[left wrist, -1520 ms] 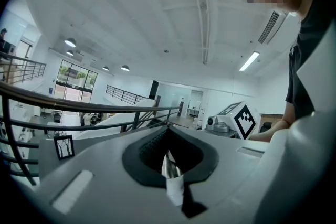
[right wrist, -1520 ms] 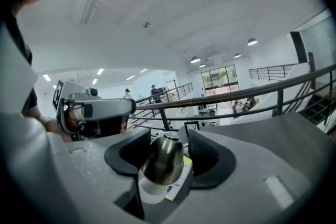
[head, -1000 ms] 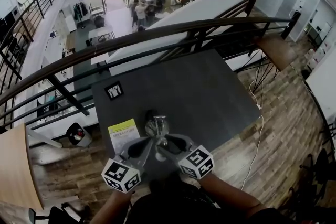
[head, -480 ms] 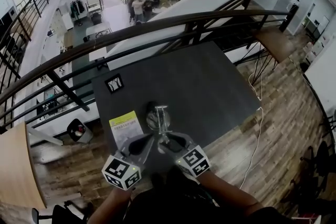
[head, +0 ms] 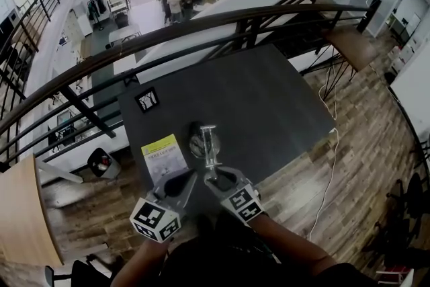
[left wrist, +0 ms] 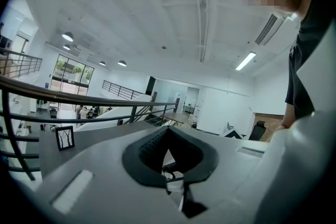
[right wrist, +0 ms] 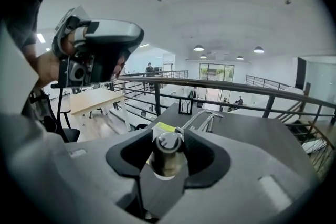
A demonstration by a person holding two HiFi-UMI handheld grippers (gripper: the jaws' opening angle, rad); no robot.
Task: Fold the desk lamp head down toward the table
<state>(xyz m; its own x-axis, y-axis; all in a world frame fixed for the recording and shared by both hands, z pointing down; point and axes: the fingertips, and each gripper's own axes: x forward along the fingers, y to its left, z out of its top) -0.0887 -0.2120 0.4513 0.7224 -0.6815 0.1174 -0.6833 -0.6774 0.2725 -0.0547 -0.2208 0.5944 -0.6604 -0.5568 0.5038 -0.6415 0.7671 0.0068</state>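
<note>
Desk lamp (head: 205, 143) sitting on table (head: 269, 111) near its front edge, yellow leaflet (head: 164, 158) beside it, per head view. Left gripper view: left gripper (left wrist: 169, 136) pointing roughly level, clenched empty. Right gripper view: right gripper (right wrist: 169, 136) angling down, closing around lamp's chrome tube.

On the head view, the right gripper (head: 214, 175), jaws closing with the near end of the desk lamp (head: 209, 142) between them, is covering that end from me. Through the notch of the left gripper (left wrist: 170, 161) I am seeing only dim bits I cannot name, and the print on the yellow leaflet (head: 164, 156) is showing too small to read.
</note>
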